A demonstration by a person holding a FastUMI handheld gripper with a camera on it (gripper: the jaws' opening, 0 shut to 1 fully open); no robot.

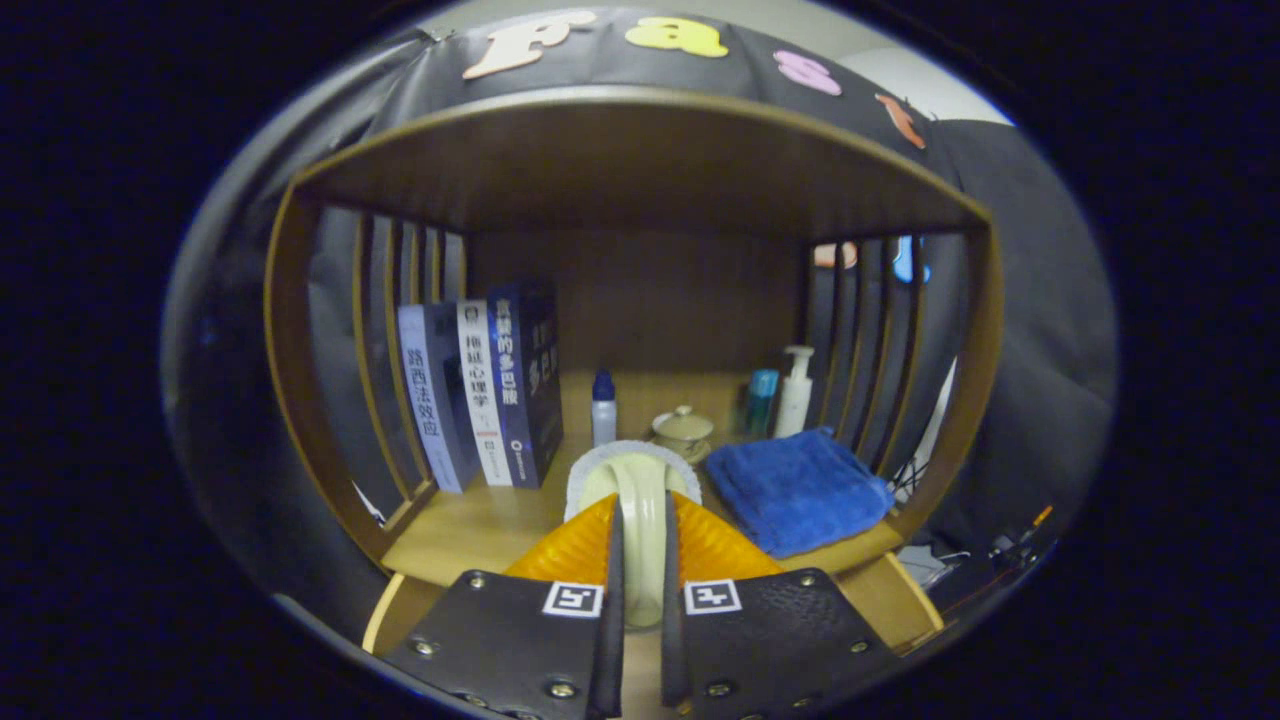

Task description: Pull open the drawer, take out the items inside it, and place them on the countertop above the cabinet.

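I see books (480,400) standing left on the tabletop (480,530). My gripper (641,600) has its fingers (560,640) clenched on a cream roll of tape (640,500), held upright between them; a blue towel (800,490) lies right.

My one camera rides on my tongs (640,600) and looks forward along the two fingers, which rise from the bottom of its round fisheye view. It sits low, just above the counter (470,530), close to its front edge, and faces straight into the open wooden shelf bay toward the back panel (660,300). The wide lens bends the slatted side walls (385,340) and the top board (640,150) into curves around the view.
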